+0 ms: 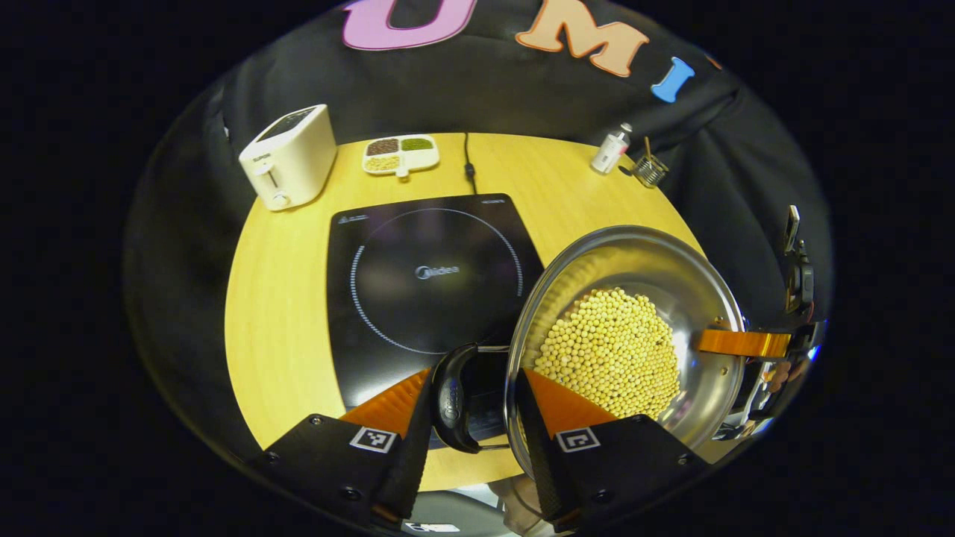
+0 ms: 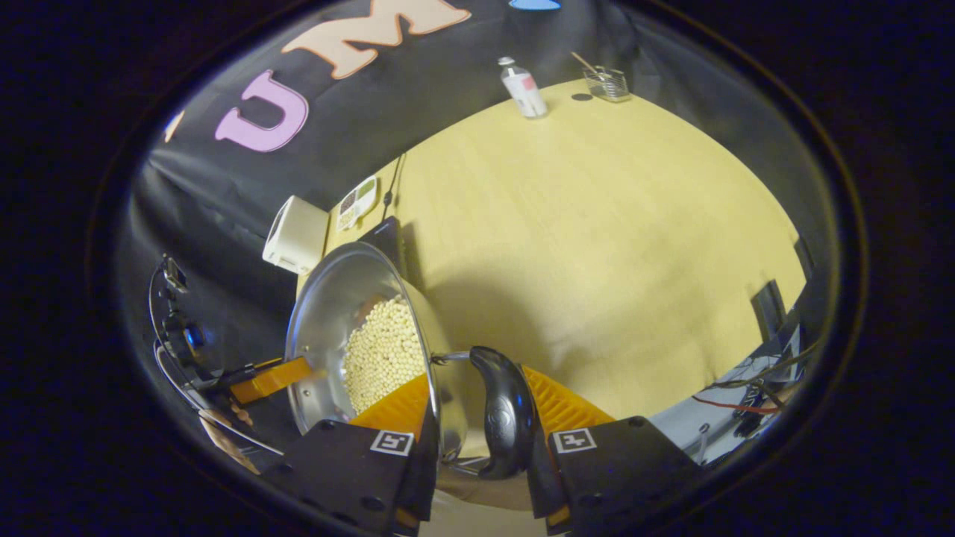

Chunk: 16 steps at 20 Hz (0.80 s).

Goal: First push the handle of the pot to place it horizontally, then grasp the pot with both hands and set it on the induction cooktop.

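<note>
A steel pot (image 1: 642, 261) full of pale yellow beans (image 1: 612, 343) hangs at the right corner of the black induction cooktop (image 1: 418, 276). My left gripper (image 1: 476, 377) is shut on its near side: one finger lies inside the rim, the other outside the black side handle (image 1: 451, 395). The right gripper's finger (image 1: 742, 343) reaches over the far rim. In the right gripper view, my right gripper (image 2: 477, 377) clamps the opposite black handle (image 2: 507, 418) the same way. The pot (image 2: 328, 298) casts a shadow on the table and looks raised. The left gripper (image 2: 268, 379) holds the far rim.
A white toaster (image 1: 291, 156), a divided dish of grains (image 1: 401, 154) and the cooktop's cable (image 1: 468, 160) stand at the back of the yellow table (image 1: 276, 313). A small bottle (image 1: 612, 149) and a wire basket (image 1: 650, 170) are at the back right.
</note>
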Each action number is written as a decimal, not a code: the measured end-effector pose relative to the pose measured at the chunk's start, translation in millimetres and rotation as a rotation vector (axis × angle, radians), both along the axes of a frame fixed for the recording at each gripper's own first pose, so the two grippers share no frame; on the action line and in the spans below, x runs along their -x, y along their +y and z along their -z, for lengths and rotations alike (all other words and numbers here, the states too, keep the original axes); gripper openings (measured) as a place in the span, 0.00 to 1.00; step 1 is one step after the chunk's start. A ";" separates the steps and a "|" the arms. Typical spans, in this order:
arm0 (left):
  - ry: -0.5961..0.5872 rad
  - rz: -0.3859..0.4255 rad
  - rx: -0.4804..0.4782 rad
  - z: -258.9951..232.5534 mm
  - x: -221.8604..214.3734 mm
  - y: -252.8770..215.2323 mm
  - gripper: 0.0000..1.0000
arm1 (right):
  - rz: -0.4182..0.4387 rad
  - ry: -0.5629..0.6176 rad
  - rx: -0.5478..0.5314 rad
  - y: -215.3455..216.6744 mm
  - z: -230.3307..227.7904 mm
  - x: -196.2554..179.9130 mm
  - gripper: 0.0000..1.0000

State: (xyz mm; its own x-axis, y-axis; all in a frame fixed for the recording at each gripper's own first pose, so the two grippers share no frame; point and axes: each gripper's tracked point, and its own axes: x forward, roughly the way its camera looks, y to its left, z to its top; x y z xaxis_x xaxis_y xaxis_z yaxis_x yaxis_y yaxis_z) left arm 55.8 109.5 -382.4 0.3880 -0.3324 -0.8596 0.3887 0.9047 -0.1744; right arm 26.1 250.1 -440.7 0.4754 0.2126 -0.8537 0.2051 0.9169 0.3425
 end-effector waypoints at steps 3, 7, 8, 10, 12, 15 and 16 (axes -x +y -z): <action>-0.029 -0.048 -0.016 0.5 -16.9 29.8 0.63 | -0.041 -0.013 -0.009 33.3 2.6 -22.9 0.47; -0.074 -0.119 -0.039 -0.4 -44.0 64.8 0.63 | -0.086 -0.044 -0.033 74.4 6.7 -60.5 0.47; -0.084 -0.130 -0.043 -0.1 -50.7 70.6 0.63 | -0.095 -0.049 -0.038 83.6 8.3 -69.9 0.47; -0.109 -0.150 -0.049 0.0 -65.0 81.6 0.63 | -0.114 -0.061 -0.042 98.4 11.4 -86.7 0.53; -0.127 -0.168 -0.058 2.0 -77.5 90.2 0.63 | -0.122 -0.068 -0.049 110.8 15.1 -100.4 0.53; -0.150 -0.191 -0.071 5.9 -94.6 100.8 0.63 | -0.111 -0.110 -0.071 125.6 19.7 -122.6 0.53; -0.154 -0.200 -0.075 6.9 -99.2 103.1 0.63 | -0.106 -0.118 -0.077 129.6 22.4 -129.4 0.53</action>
State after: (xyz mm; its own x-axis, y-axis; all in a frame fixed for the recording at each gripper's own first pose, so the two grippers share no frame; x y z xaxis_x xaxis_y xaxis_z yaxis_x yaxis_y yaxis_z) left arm 155.0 212.6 -389.3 0.5681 -0.1737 -0.8044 0.2175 0.9744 -0.0568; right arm 155.5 379.8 -463.1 0.5429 0.3299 -0.7723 0.0626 0.9012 0.4289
